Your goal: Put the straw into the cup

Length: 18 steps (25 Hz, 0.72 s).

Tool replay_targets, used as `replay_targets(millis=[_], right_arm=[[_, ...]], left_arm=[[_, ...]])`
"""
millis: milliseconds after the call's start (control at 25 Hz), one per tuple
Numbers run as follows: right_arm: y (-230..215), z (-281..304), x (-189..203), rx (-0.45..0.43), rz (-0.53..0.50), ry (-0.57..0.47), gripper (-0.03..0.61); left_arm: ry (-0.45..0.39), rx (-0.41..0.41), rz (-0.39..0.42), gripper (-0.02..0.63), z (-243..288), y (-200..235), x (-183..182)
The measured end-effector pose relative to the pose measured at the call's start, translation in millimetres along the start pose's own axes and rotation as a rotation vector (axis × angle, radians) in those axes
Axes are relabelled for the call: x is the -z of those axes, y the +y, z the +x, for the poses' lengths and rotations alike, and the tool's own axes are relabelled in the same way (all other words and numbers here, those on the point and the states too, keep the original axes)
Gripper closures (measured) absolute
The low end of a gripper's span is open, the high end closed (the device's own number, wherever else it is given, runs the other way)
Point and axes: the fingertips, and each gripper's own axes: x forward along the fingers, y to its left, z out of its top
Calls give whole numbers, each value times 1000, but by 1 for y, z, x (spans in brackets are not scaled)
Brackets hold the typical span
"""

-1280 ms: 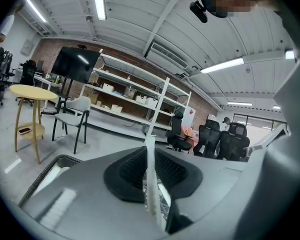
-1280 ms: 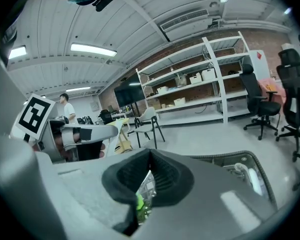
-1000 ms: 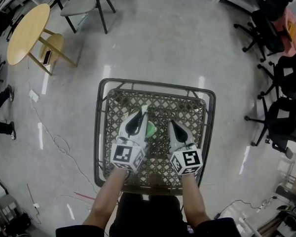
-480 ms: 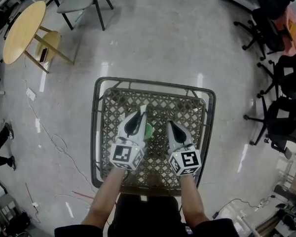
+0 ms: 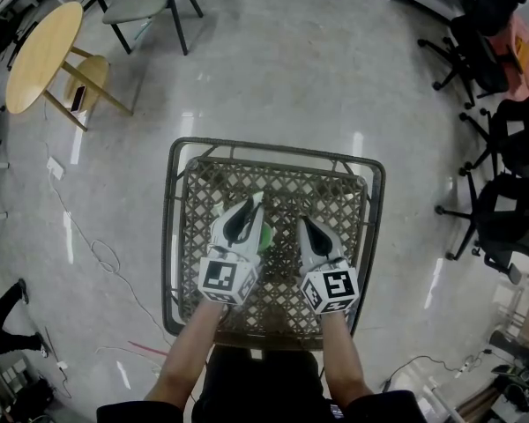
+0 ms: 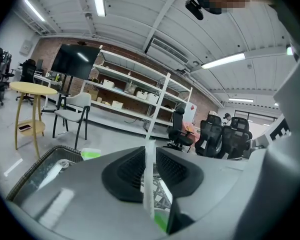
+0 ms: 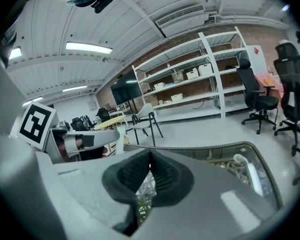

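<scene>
Left gripper (image 5: 252, 206) is at centre frame over the lattice table (image 5: 293, 186). Its fingers are easing apart, with the white straw (image 6: 148, 176) upright between them, pads barely clear of it. The straw's lower end drops toward the green cup (image 5: 266, 233), just right of those fingers. Right gripper (image 5: 306, 225) sits alongside, fingers closed and empty.

Looks along the grey right gripper (image 7: 150, 160), black ribbed pads pressed together with nothing between, over a woven lattice table with a grey metal rim (image 7: 225, 145), toward the left gripper (image 7: 110, 137), jaws opening round a thin white upright straw (image 7: 121, 140).
</scene>
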Motion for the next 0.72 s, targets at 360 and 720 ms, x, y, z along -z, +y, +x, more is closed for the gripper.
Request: replay_targets(millis=[360,720], right_arm=[[1,-3,-3,6,-3,-4,575],[8,-11,-9,2,-11,-19,575]], left_arm=[[24,42,-9,387,-4,-8,4],[39,23,72,393,-13,-13,0]])
